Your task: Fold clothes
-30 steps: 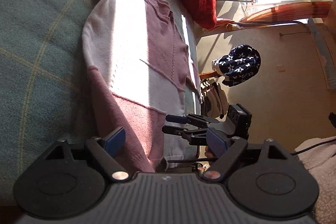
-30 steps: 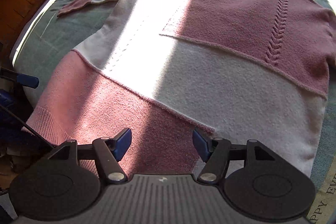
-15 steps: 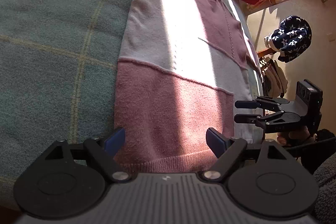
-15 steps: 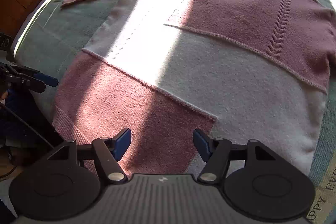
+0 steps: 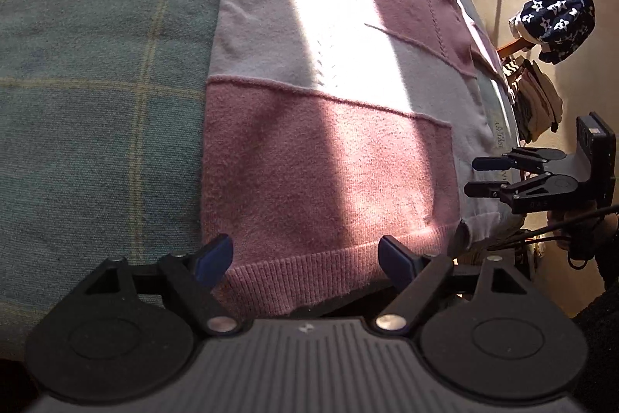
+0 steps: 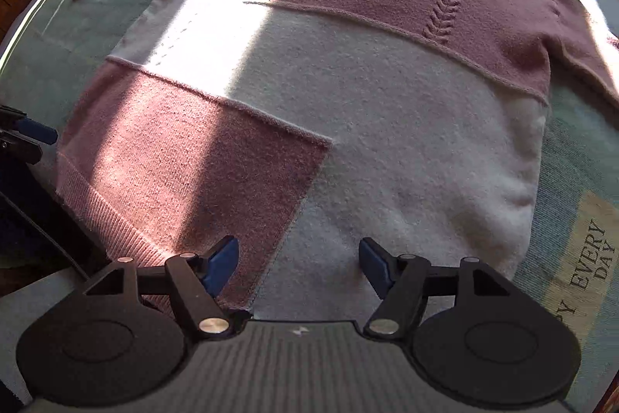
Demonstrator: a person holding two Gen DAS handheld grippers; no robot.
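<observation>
While our left gripper (image 5: 305,258) and right gripper (image 6: 298,260), the right just widening, gape empty over the sweater (image 6: 348,111) hem at the bed (image 5: 96,84) near edge, we risk pinching the blanket too.

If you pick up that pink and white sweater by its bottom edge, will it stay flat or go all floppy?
Probably floppy: the sweater is soft knit lying limp on the green blanket. It would likely droop and bunch. The fuzzy ribbed hem should grip well, not slip. It looks thick, so maybe a little heavy.
</observation>
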